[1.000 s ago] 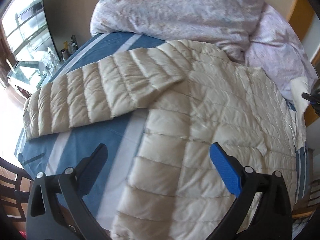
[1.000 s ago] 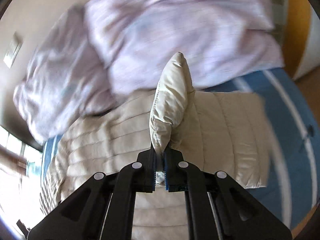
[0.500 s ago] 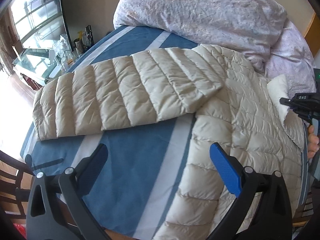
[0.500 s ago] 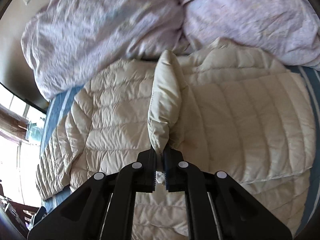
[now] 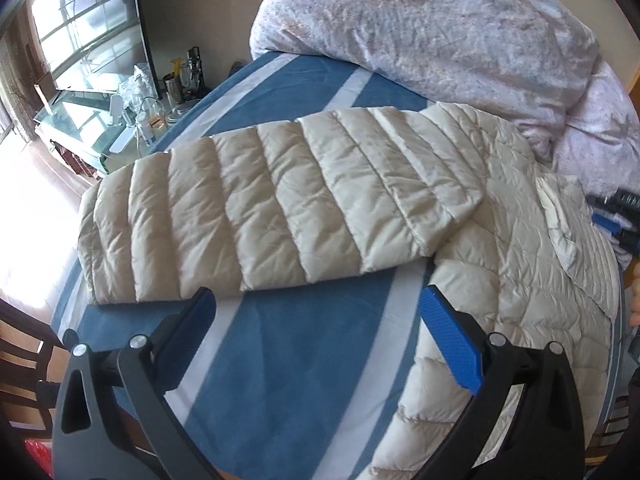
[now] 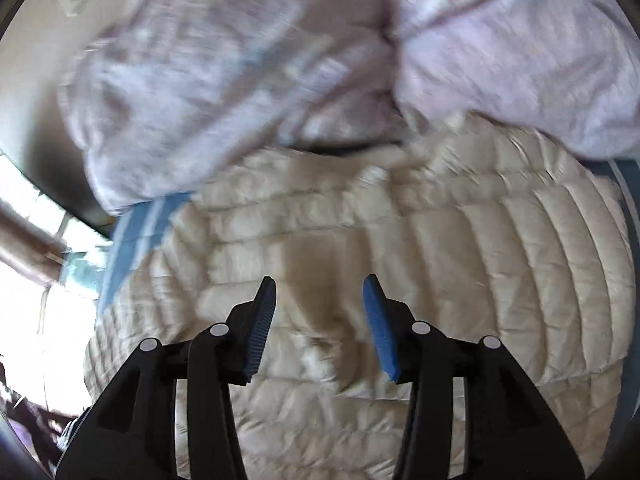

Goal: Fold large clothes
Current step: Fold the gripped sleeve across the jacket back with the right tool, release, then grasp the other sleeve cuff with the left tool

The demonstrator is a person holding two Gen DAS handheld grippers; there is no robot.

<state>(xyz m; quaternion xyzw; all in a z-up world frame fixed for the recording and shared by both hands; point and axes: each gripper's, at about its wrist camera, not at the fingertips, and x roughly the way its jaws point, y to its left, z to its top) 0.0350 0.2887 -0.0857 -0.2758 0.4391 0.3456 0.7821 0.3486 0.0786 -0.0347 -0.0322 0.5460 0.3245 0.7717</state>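
A cream quilted puffer jacket [image 5: 520,248] lies flat on the blue-and-white striped bed cover [image 5: 280,360]. One sleeve [image 5: 260,208] stretches out to the left across the bed. My left gripper [image 5: 316,320] is open and empty, hovering just in front of that sleeve. In the right wrist view the jacket [image 6: 360,240] fills the middle, with its other sleeve [image 6: 540,264] folded over the body at the right. My right gripper [image 6: 320,312] is open and empty just above the jacket's body. The right gripper [image 5: 616,220] also shows at the right edge of the left wrist view.
A crumpled lilac duvet [image 5: 440,32] is piled at the head of the bed, touching the jacket's top edge. A glass side table [image 5: 132,112] with bottles and small items stands left of the bed. A dark wooden chair [image 5: 20,344] is at the lower left.
My right gripper has opened and let go of the jacket sleeve it was pinching; the sleeve now lies on the jacket's body. My left gripper has swung left toward the outstretched sleeve.
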